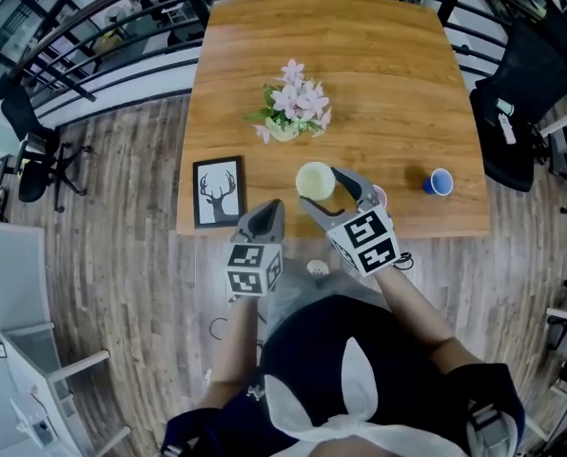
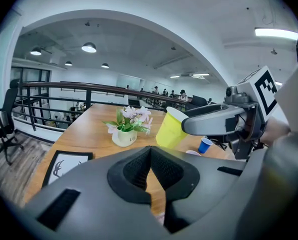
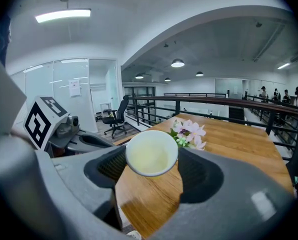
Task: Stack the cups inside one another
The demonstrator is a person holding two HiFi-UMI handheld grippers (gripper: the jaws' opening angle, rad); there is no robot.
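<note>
wooden table [image 1: 379,74] in an open office, its near edge covered by both grippers and the person's forearms [image 1: 419,298]. a pink cup [image 1: 381,196] shows only as a sliver of rim just past the right gripper [image 1: 323,188], w/ the rest hidden behind the jaw. can't tell whether it touches the gripper. in the left gripper view the same cup is a pale arc, cut off by the gripper body.

right gripper is clamped on a yellow cup [image 1: 314,179], one jaw on each side of its wall. the cup is tilted, mouth tipped back toward that gripper's camera, and it looks lifted off the tabletop. blue cup [image 1: 439,182] stands upright well off to the right gripper's right, apart from the rest. flower pot [image 1: 285,129] sits beyond the yellow cup. framed deer pic [image 1: 219,191] lies flat just ahead and left of the left gripper [image 1: 272,208].

left gripper – jaws together, nothing between them – sits just left of the right one, by the table's near edge. both forearms reach fwd from the body – both grippers point ahead and slant down.
</note>
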